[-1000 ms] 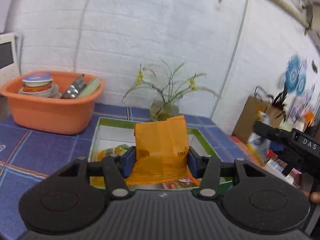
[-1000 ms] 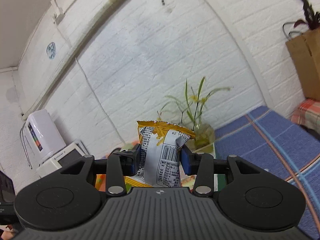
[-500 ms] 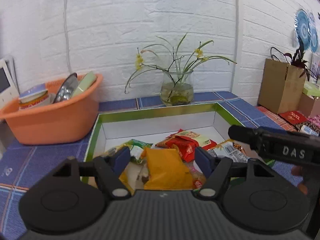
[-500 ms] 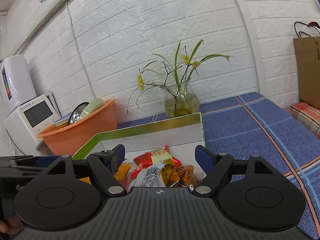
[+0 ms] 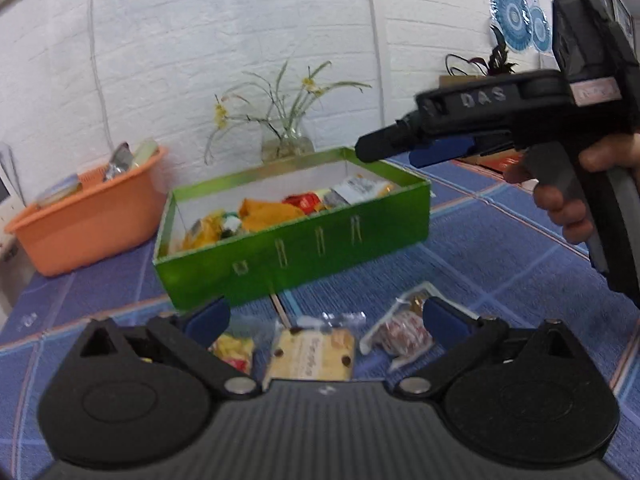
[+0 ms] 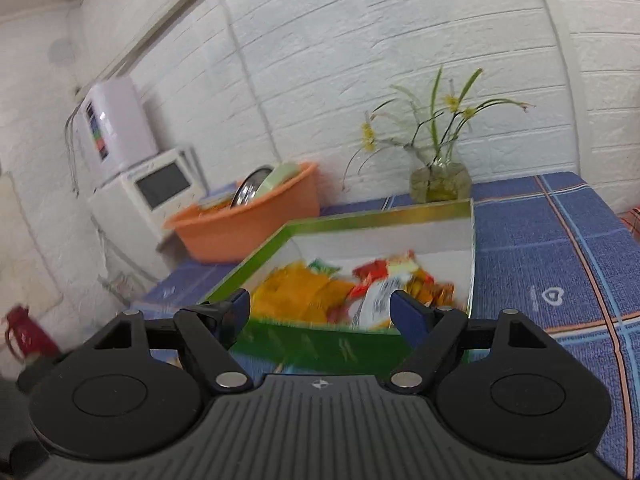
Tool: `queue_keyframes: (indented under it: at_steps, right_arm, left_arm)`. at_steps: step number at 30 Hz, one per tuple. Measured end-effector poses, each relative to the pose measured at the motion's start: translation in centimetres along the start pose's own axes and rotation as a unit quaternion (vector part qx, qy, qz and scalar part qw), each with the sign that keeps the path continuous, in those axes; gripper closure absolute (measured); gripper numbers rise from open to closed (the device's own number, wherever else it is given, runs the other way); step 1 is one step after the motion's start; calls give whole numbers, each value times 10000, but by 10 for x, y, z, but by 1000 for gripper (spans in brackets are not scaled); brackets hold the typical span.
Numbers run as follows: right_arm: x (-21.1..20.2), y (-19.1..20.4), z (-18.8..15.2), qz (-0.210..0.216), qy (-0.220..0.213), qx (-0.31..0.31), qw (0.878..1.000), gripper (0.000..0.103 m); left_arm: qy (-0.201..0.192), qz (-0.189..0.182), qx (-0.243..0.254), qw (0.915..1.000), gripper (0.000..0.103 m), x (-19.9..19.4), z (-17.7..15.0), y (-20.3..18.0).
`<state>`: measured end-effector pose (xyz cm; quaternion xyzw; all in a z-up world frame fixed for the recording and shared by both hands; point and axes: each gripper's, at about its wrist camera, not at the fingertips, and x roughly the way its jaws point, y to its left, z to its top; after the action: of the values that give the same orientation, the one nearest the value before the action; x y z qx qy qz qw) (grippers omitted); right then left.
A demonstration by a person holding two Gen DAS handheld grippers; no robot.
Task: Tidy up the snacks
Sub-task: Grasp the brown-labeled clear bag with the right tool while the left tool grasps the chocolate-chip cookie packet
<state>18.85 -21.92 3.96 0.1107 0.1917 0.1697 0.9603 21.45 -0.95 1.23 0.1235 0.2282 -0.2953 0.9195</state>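
A green box [image 5: 304, 240] with white inside holds several snack packets, among them an orange one [image 5: 268, 212] and a white barcoded one [image 5: 356, 188]. My left gripper [image 5: 324, 316] is open and empty, low over three loose packets on the blue cloth: a yellow one [image 5: 234, 350], a beige cookie pack [image 5: 312, 354] and a clear pack with a red-white sweet [image 5: 402, 334]. My right gripper [image 6: 320, 308] is open and empty, in front of the box [image 6: 352, 344]; it also shows in the left wrist view [image 5: 480, 128], above the box's right end.
An orange basin [image 5: 88, 216] with dishes stands left of the box. A glass vase with flowers [image 5: 286, 144] is behind it by the white brick wall. White appliances [image 6: 156, 184] stand at the far left. A paper bag and plant [image 5: 480, 76] are at the right.
Both grippers let go of their packets into the box, then pulled back toward the table's front. The left one now hovers over loose packets on the cloth.
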Motion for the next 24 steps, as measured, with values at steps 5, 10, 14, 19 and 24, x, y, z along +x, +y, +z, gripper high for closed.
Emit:
queue_keyframes:
  at_steps: [5, 10, 14, 19, 24]
  right_arm:
    - [-1, 16, -41, -192, 903, -1460, 9850, 0]
    - [3, 37, -65, 127, 1022, -3204, 9417, 0]
    - [22, 46, -61, 671, 1372, -3695, 9166, 0]
    - [50, 37, -51, 1304, 1852, -3328, 9154, 0]
    - [34, 21, -60, 1084, 1590, -3075, 9319, 18]
  left_arm:
    - [491, -666, -462, 9955, 1, 23, -13, 14]
    - [781, -776, -500, 9927, 1, 43, -21, 27]
    - [904, -858, -427, 9913, 1, 52, -20, 37]
    - [1108, -745, -7, 9910, 2, 62, -15, 34]
    - [1198, -911, 35, 9886, 26, 63, -8, 35]
